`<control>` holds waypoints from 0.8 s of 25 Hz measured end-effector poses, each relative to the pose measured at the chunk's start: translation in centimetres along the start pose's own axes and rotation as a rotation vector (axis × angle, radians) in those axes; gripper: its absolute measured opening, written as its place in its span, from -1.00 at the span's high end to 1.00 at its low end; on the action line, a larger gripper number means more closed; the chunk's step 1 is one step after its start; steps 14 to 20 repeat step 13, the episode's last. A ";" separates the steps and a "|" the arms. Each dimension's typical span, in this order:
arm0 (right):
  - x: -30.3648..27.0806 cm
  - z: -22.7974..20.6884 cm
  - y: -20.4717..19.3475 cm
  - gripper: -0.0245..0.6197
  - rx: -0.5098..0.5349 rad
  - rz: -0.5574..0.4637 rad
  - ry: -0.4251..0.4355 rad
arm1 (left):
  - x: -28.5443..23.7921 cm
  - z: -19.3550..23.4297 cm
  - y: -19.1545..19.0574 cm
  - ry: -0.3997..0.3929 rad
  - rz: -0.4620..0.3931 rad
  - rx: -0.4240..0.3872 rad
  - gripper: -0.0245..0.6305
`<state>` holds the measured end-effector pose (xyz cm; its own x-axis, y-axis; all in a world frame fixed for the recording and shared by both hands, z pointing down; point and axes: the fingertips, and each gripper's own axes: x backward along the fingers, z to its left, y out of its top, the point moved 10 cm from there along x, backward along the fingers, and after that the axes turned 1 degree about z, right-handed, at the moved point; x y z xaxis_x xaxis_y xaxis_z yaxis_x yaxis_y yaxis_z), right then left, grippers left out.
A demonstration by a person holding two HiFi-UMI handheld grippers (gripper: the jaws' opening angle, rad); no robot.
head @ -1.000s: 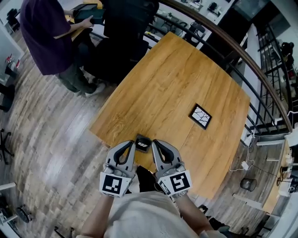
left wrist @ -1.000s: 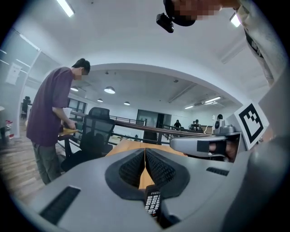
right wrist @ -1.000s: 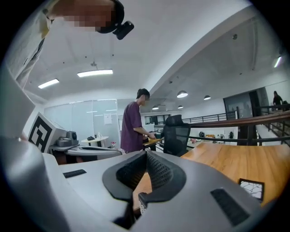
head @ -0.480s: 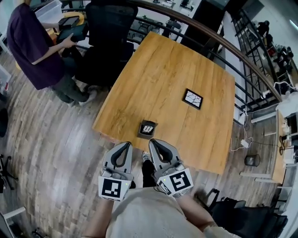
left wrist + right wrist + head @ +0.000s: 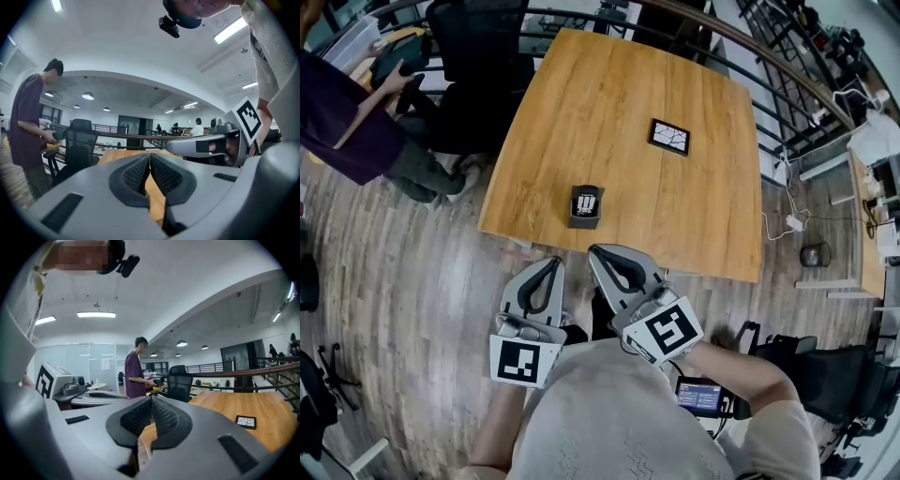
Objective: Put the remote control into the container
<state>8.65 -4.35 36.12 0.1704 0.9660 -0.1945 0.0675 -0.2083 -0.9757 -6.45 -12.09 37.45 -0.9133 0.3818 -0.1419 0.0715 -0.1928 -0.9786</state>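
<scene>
You are holding both grippers low, just short of the table (image 5: 628, 84). The left gripper (image 5: 551, 265) and the right gripper (image 5: 598, 251) are both clenched on nothing. Beyond them, the dark container (image 5: 584, 223) is sitting near the table's near edge, holding what looks like the remote control (image 5: 587, 200). Farther off, well apart, a flat black tile (image 5: 669, 137) is lying.

Small dark container (image 5: 586, 205) upright near table (image 5: 628, 84) front edge; contents unclear.
</scene>
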 end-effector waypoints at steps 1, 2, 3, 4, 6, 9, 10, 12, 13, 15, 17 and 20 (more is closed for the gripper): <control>0.3 0.0 -0.1 0.87 0.003 -0.002 0.001 | -0.1 -0.2 -0.1 -0.014 0.006 -0.007 0.88; 0.8 0.0 -0.2 0.87 -0.002 -0.004 -0.003 | -0.2 -0.4 -0.3 -0.030 0.009 -0.011 0.88; 1.2 0.0 -0.4 0.87 -0.005 -0.002 -0.006 | -0.3 -0.6 -0.5 -0.046 0.011 -0.011 0.88; 1.6 -0.1 -0.5 0.87 -0.003 0.002 -0.008 | -0.4 -0.9 -0.7 -0.060 0.015 -0.008 0.88; 2.1 0.0 -0.6 0.87 0.017 0.007 -0.007 | -0.7 -1.4 -1.1 -0.080 0.025 -0.004 0.88; 2.4 -0.2 -1.0 0.87 0.025 -0.031 -0.030 | -1.4 -2.0 -2.3 -0.109 0.034 -0.010 0.88; 2.5 -0.4 -1.2 0.87 0.017 -0.054 -0.041 | -1.7 -2.2 -2.7 -0.118 0.033 -0.009 0.88; 2.7 -1.0 -1.8 0.87 0.006 -0.064 -0.055 | -2.2 -2.5 -3.6 -0.130 0.031 -0.005 0.88; 2.8 -1.3 -2.2 0.87 0.002 -0.060 -0.060 | -2.4 -2.7 -4.1 -0.135 0.031 -0.003 0.88; 2.8 -1.3 -2.2 0.87 0.002 -0.060 -0.060 | -2.4 -2.7 -4.1 -0.135 0.031 -0.003 0.88; 2.8 -1.3 -2.2 0.87 0.002 -0.060 -0.060 | -2.4 -2.7 -4.1 -0.135 0.031 -0.003 0.88; 2.8 -1.3 -2.2 0.87 0.002 -0.060 -0.060 | -2.4 -2.7 -4.1 -0.135 0.031 -0.003 0.88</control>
